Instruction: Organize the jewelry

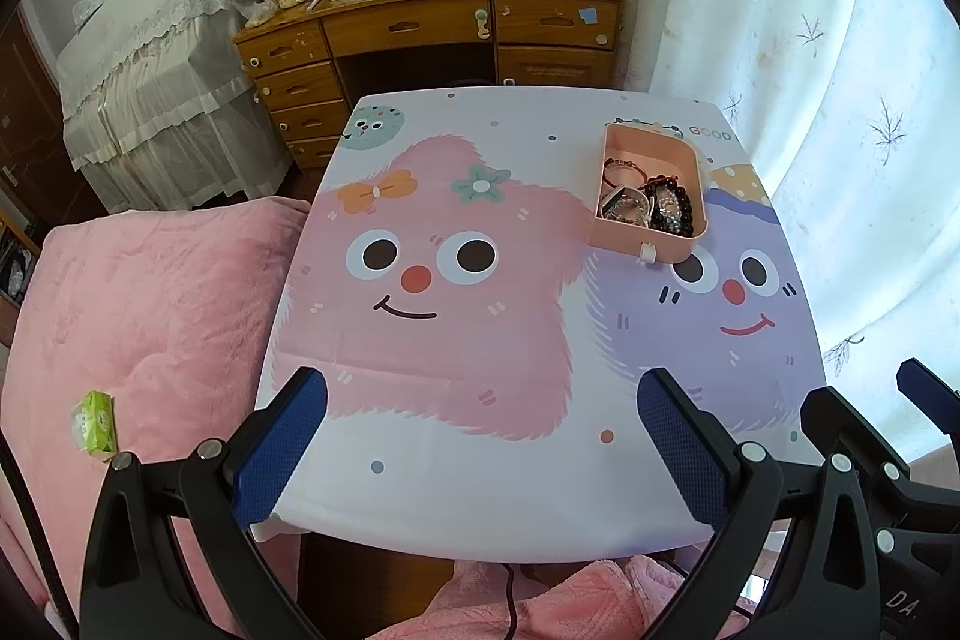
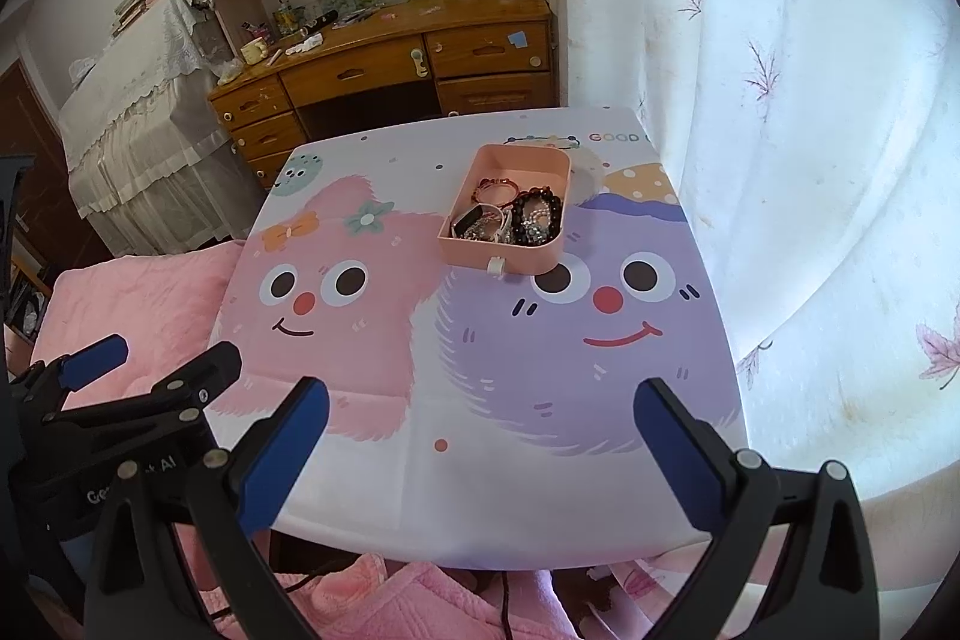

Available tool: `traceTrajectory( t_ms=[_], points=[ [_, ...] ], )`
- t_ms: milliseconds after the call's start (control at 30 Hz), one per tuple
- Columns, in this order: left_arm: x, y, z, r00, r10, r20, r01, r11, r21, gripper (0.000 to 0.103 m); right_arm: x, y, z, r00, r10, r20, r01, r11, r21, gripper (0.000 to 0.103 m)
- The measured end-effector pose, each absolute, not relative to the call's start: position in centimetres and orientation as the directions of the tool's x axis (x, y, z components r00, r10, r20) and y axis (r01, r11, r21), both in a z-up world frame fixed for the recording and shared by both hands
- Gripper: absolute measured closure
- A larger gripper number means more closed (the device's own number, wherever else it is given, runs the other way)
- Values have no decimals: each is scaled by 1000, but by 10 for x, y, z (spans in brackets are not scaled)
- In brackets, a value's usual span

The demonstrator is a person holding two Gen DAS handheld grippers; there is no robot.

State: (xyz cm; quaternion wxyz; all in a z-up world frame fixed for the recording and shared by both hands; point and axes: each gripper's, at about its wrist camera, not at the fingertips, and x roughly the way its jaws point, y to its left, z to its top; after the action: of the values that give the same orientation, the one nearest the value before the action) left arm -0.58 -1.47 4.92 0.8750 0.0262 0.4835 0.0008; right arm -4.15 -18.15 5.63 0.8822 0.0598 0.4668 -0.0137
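A pink open box (image 1: 651,244) stands at the far right of the cartoon-print table (image 1: 480,490); it also shows in the right wrist view (image 2: 510,259). Inside lie several pieces: a reddish bangle (image 1: 624,169), black bead bracelets (image 1: 672,208) and silvery pieces (image 1: 624,208). My left gripper (image 1: 480,436) is open and empty above the table's near edge. My right gripper (image 2: 480,442) is open and empty, also at the near edge. The right gripper shows at the left wrist view's right edge (image 1: 888,436), and the left gripper at the right wrist view's left (image 2: 150,370).
A pink quilt (image 1: 138,328) with a green tissue pack (image 1: 95,424) lies left of the table. A wooden desk (image 1: 432,22) with clutter stands behind. A white curtain (image 1: 840,70) hangs on the right. A black cable (image 1: 510,598) runs below the table's near edge.
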Motion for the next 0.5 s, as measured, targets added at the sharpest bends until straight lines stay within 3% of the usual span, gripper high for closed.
traceTrajectory(
  t_ms=[500],
  points=[
    [1, -18, 51, 538, 30, -842, 36, 998, 58, 1, -36, -185, 55, 560, 19, -828, 98, 991, 89, 1]
  ],
)
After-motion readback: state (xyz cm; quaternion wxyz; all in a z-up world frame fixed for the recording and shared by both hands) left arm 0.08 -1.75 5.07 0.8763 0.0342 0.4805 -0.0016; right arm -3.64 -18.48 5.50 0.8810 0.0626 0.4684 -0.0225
